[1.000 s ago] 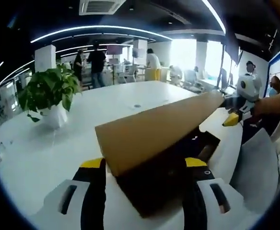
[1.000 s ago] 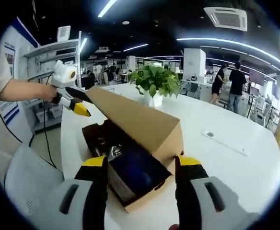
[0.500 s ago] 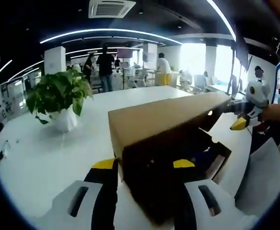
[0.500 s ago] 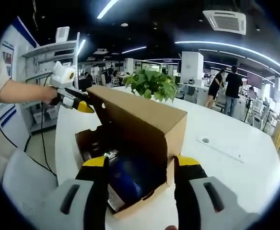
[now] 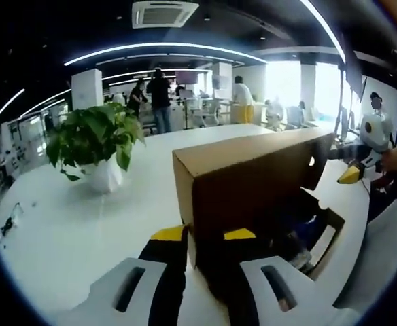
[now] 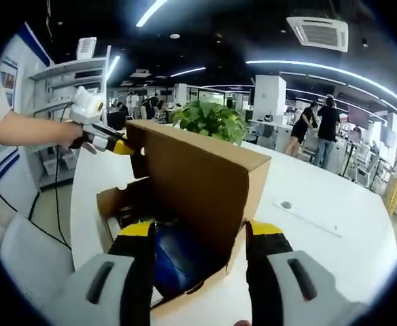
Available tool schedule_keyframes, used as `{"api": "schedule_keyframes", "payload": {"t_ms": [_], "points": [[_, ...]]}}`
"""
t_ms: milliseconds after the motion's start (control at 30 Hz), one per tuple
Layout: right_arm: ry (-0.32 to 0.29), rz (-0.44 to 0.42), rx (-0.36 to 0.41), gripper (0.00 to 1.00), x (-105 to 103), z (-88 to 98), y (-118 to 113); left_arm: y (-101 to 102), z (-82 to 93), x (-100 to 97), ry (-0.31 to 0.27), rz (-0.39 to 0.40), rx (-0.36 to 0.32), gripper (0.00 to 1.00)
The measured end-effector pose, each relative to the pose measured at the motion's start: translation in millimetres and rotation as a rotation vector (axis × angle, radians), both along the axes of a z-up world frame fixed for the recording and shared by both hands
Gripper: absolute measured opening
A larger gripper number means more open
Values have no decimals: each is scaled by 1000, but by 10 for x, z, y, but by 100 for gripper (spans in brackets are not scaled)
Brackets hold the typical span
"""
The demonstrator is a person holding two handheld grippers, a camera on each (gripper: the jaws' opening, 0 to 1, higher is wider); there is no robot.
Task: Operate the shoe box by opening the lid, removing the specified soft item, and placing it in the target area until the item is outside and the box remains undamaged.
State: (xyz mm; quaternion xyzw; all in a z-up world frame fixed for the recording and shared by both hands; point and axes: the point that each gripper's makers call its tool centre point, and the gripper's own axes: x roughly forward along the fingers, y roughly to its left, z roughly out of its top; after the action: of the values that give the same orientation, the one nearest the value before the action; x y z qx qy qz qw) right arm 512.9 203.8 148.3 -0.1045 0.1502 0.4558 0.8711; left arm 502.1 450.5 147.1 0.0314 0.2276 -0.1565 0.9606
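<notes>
Holding the lid (image 6: 198, 173) raised — left gripper (image 6: 113, 144).

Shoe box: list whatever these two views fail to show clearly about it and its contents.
- Blue item in the shoe box, right gripper view: mostly covered by the raised lid and the right gripper; what it is stays unclear.
- Box interior, left gripper view: dark behind the lid.
- Left gripper, right gripper view: its tips disappear behind the lid corner, so its grip is unreadable.

cardboard shoe box (image 6: 185, 197) lid raised, left gripper (image 6: 120, 147) at its corner, blue item (image 6: 175, 261) inside
</notes>
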Motion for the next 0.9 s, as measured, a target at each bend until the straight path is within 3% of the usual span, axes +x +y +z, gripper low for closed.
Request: {"api": "schedule_keyframes", "payload": {"t_ms": [300, 500, 900], "points": [[-6, -19, 7, 45, 173, 14, -1, 41, 11, 152, -6, 16, 10, 10], [-7, -35, 11, 42, 267, 12, -8, 112, 11, 239, -12, 32, 43, 2], [-5, -50, 12, 42, 446, -18, 2, 178, -11, 417, -8, 47, 43, 0]]}}
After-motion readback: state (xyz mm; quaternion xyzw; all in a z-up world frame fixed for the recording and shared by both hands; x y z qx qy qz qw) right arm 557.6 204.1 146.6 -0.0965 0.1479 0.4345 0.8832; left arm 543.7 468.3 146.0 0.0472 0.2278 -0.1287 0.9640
